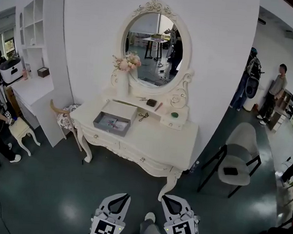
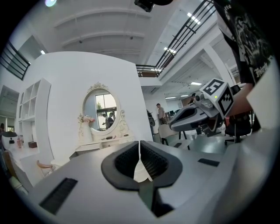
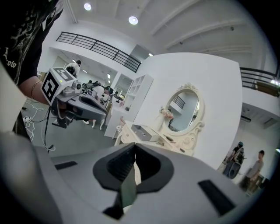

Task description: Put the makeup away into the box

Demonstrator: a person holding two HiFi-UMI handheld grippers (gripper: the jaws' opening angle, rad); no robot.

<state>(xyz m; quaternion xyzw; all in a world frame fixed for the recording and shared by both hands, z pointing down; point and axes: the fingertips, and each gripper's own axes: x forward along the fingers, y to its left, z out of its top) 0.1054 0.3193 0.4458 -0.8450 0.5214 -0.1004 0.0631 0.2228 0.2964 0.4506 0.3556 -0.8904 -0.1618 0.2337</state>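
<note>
A white dressing table stands against the wall, some way ahead of me. An open grey box lies on its left side. On the raised shelf under the oval mirror lie a dark compact, a thin pink stick and a small green round thing. A small black tool lies on the tabletop beside the box. My left gripper and right gripper hang side by side over the floor, short of the table. Both are shut with nothing between their fingers, as the left gripper and right gripper show in their own views.
A white vase of flowers stands left of the mirror. A floral stool sits left of the table and a grey chair right of it. A white shelf unit is further left. People stand at both sides of the room.
</note>
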